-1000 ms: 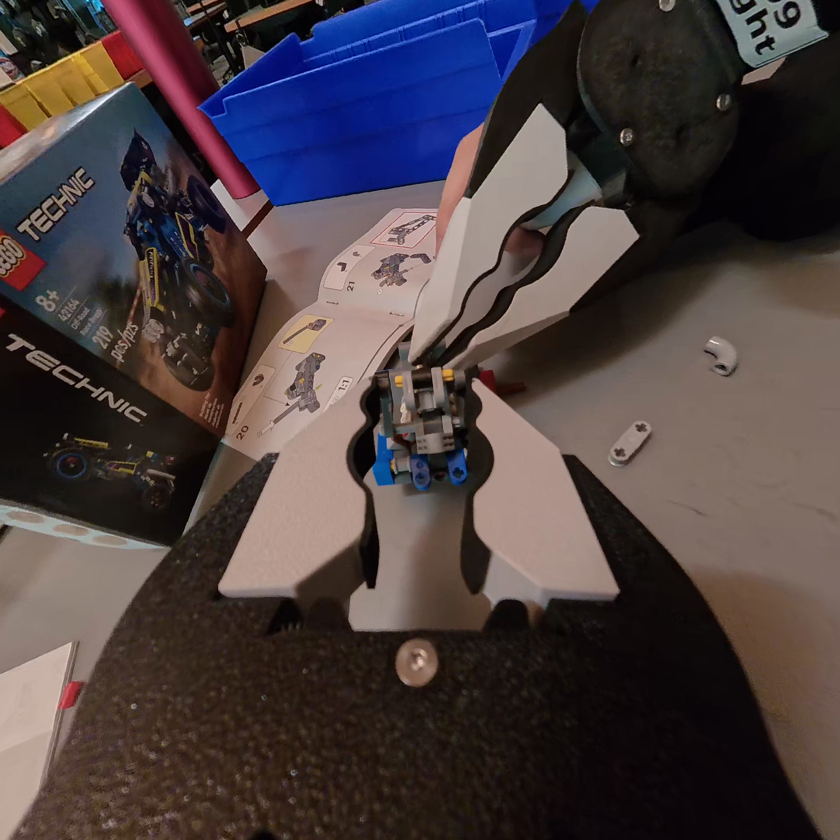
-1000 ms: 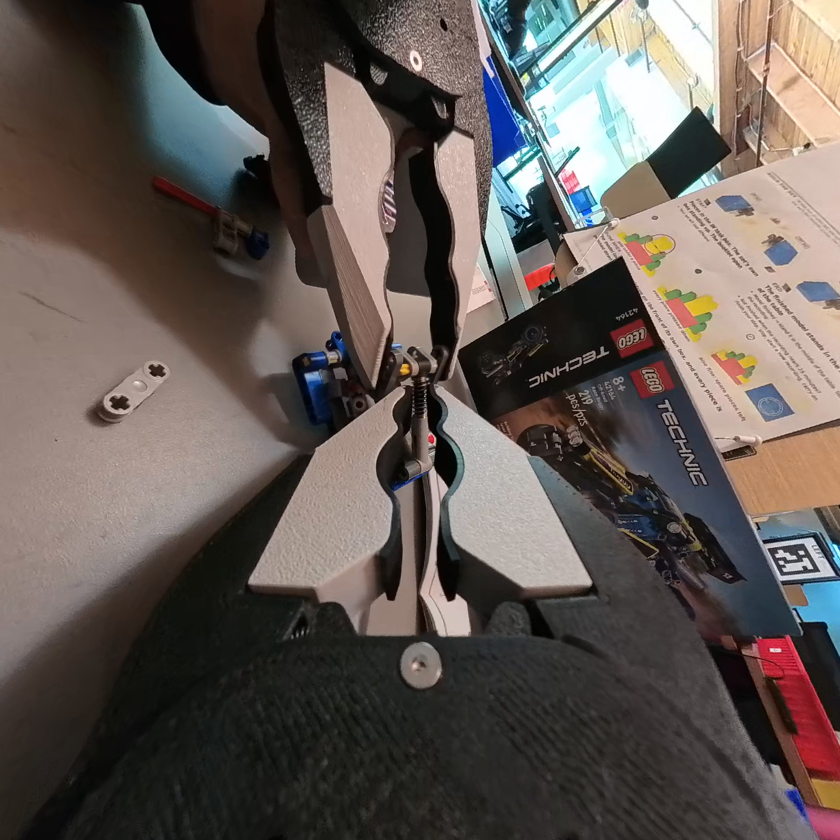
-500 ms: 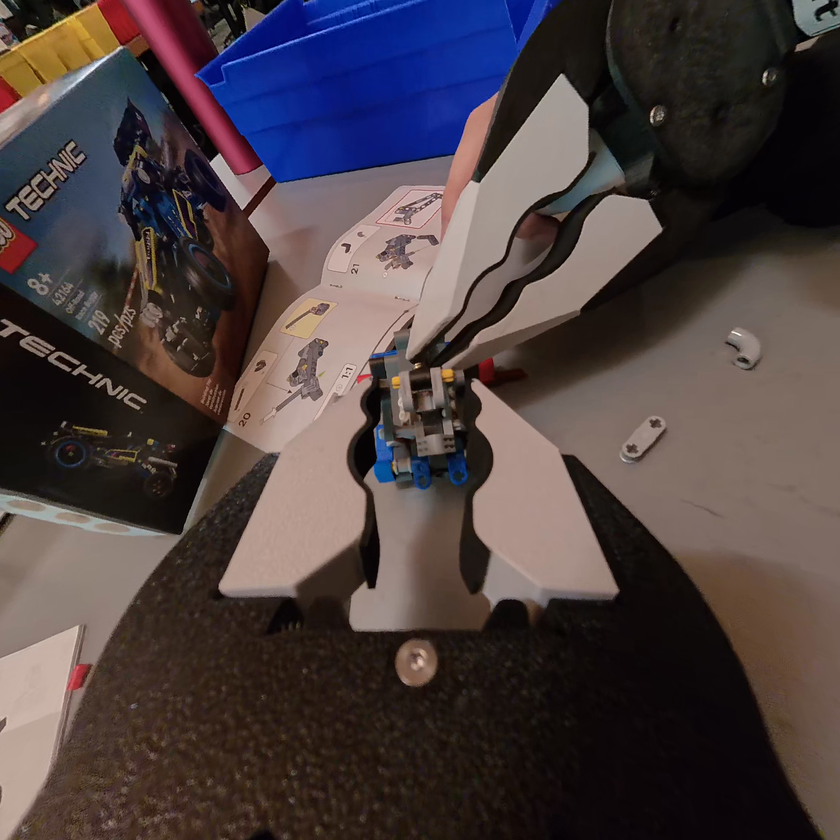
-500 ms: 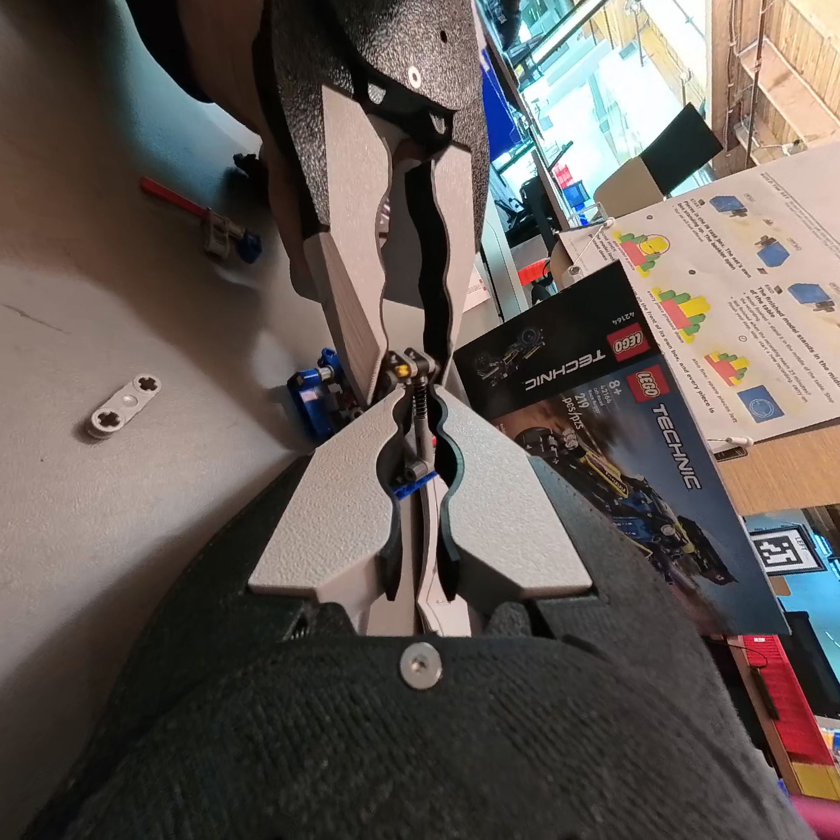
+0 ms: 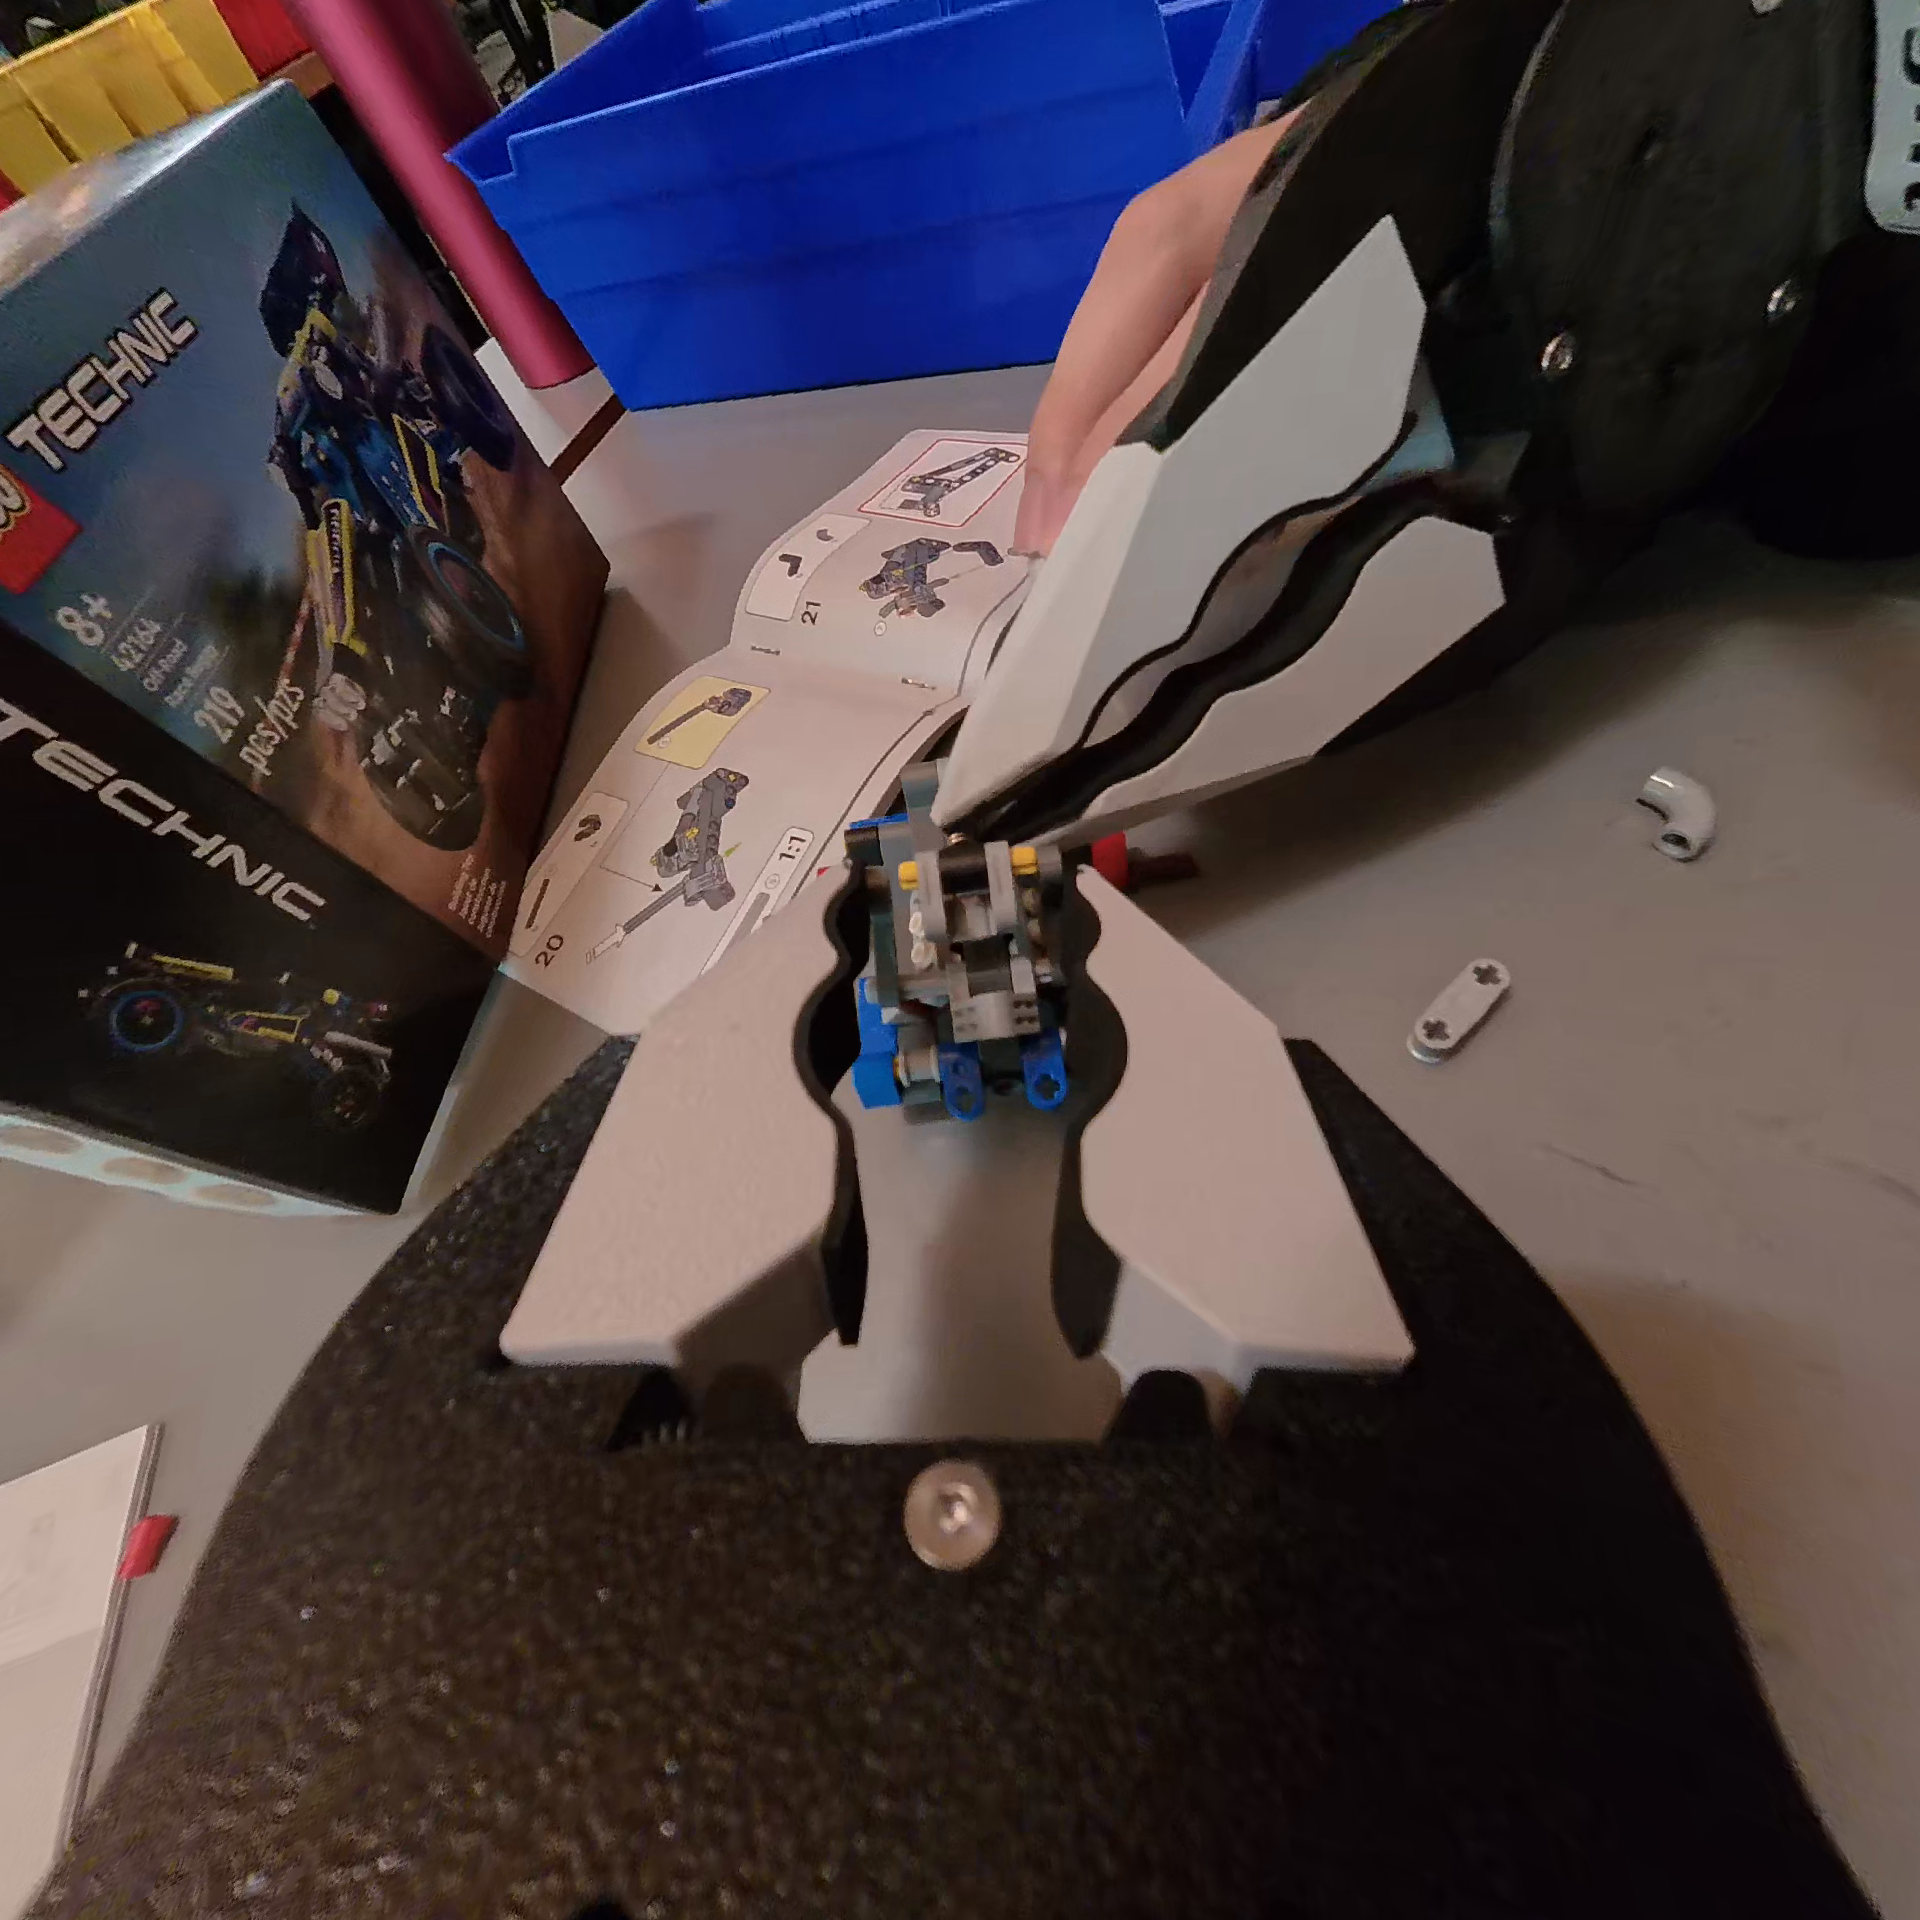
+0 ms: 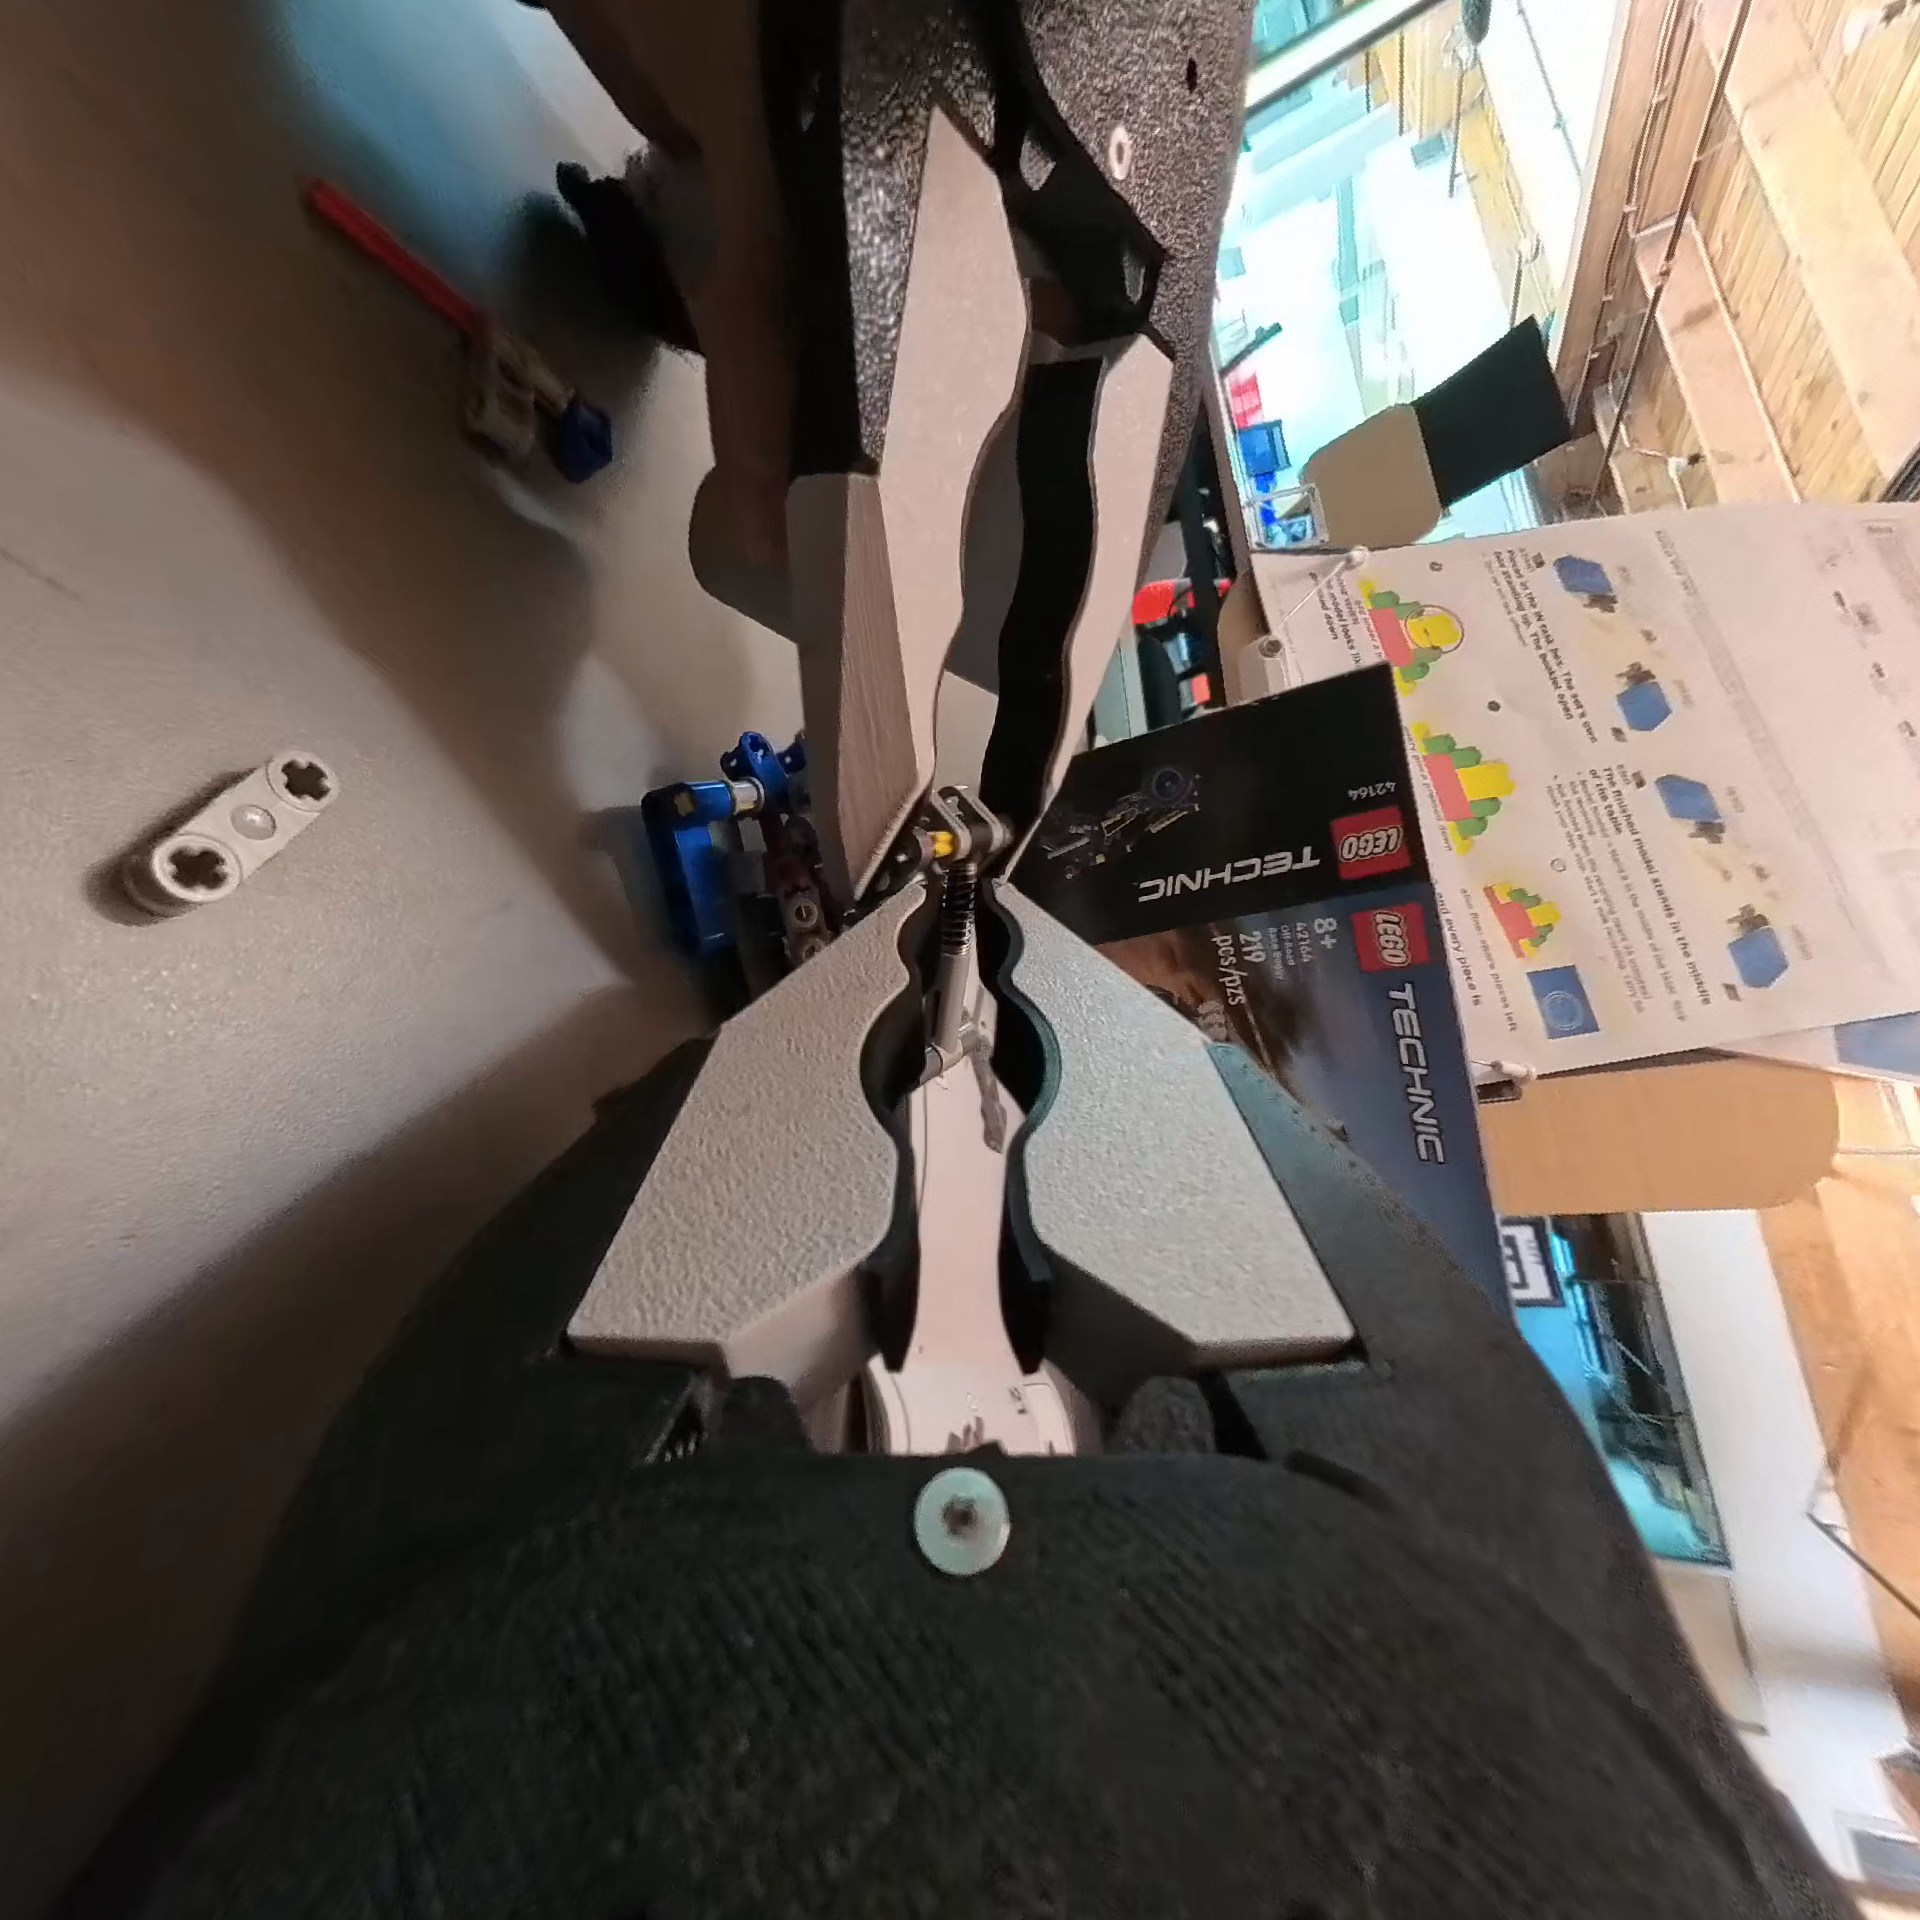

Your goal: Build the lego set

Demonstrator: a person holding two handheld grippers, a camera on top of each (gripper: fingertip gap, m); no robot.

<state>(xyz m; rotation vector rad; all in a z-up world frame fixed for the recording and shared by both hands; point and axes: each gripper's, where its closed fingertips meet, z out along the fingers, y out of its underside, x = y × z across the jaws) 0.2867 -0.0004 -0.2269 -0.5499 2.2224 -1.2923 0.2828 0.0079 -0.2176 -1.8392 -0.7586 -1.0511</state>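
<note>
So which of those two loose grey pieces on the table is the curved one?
The small elbow piece, lying farther back; the flat link with two cross holes lies nearer and is straight.

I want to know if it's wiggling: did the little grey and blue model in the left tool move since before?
Cannot tell: the grey and blue model sits between the left tool's fingers as before, while the flat grey piece shifted, so the camera moved.

**A:** Where's the left gripper (image 5: 961, 904) at?

**B:** Low in its own view, fingers pointing to 12 o'clock, jaws partway apart, both pads pressed on the model (image 5: 961, 977).

**A:** And the right gripper (image 6: 961, 904)?

**B:** In the left view it reaches in from 2 o'clock. Jaws nearly together, clamped on a thin spring strut (image 6: 958, 914), tips almost meeting the left's. A hand (image 5: 1117, 343) shows behind it.
</note>
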